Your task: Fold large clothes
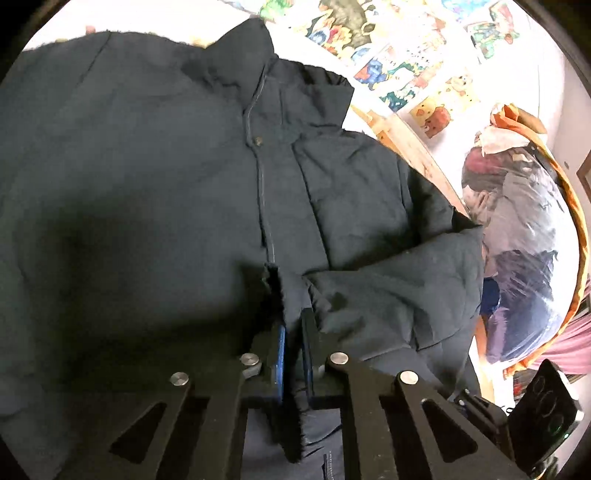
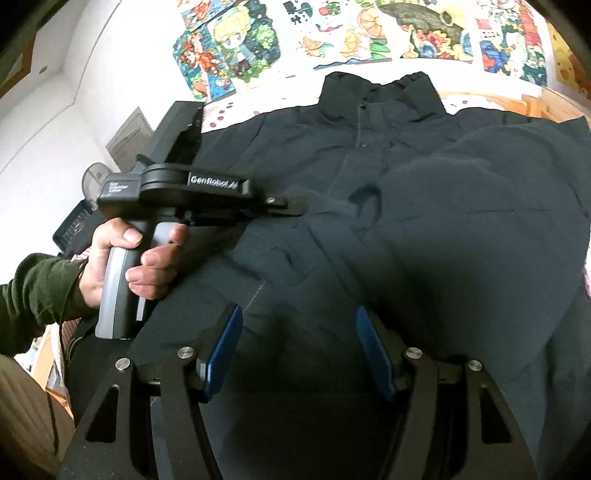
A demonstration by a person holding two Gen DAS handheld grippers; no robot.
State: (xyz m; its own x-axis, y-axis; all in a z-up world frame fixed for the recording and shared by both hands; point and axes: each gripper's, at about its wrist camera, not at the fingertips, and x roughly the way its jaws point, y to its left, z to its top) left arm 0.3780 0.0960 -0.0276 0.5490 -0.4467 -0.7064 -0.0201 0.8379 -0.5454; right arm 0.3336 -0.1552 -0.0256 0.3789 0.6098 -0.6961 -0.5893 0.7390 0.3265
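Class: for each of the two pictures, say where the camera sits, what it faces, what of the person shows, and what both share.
Left wrist: on the left gripper, facing down over the jacket; gripper shut on a jacket fold; no hand shows.
Right wrist: on the right gripper, open above the jacket; the left hand and green sleeve show.
Shared: jacket, wall drawings.

The dark navy padded cloth jacket looks matt and softly quilted. The left gripper has matt black plastic arms, bright metal rivets and smooth blue pads. The clear plastic bag is glossy and crinkled. The pale wooden frame looks smooth.
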